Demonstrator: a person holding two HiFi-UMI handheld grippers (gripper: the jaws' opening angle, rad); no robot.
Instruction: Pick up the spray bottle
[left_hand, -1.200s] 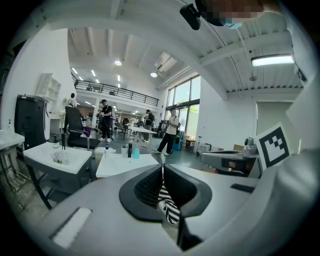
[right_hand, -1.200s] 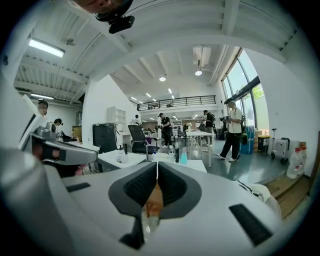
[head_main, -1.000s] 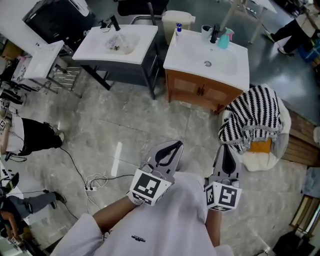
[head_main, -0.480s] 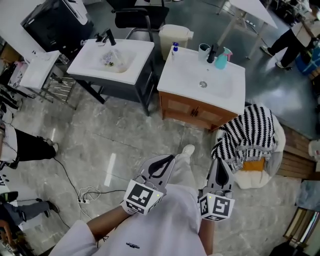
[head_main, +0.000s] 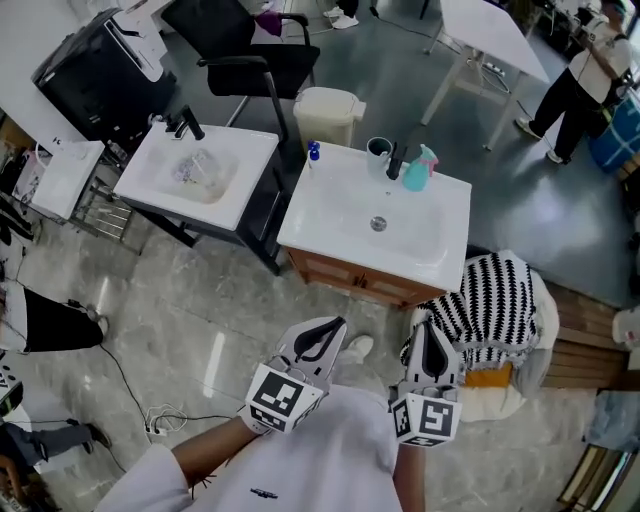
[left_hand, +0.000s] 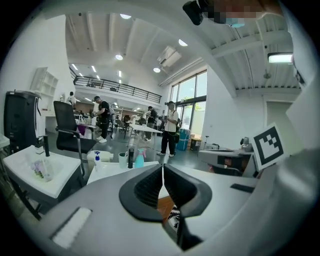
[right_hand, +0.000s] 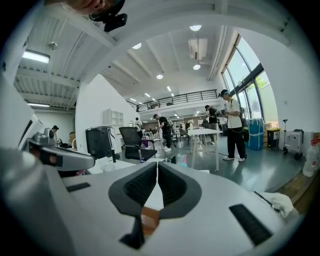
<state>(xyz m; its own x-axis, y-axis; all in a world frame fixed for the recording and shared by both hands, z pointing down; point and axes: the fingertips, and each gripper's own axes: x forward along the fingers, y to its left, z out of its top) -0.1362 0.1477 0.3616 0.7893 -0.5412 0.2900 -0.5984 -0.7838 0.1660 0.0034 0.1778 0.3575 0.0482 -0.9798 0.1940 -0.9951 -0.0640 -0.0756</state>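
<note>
Both claws are clenched and empty as a person stands on the marble floor in front of a white washbasin cabinet (head_main: 330, 235). The left gripper (head_main: 337, 322) and right gripper (head_main: 430, 326) are held low and well apart from the teal spray bottle (head_main: 420, 168), which stands upright at the back edge of the counter. In each gripper view the ribbed pads meet with nothing between them, and the bottle shows only as a small shape far beyond the tips of the left gripper (left_hand: 162, 167) and the right gripper (right_hand: 157, 164). The trouble ahead is likely to come from crowding. The bottle stands just beside the black faucet (head_main: 395, 160), with a cup (head_main: 379, 149) near on the other side. A claw opened late, or brought in from the faucet side, could strike the tap or tip the cup into the basin. The bottle's narrow neck and trigger head make a poor hold, and jaws that close there rather than on the body may let it swing or slip. Reaching across the whole basin to the back also invites a push that topples the light bottle backwards off the counter. A striped cloth (head_main: 490, 310) draped on a seat near the right gripper could snag that arm.
</note>
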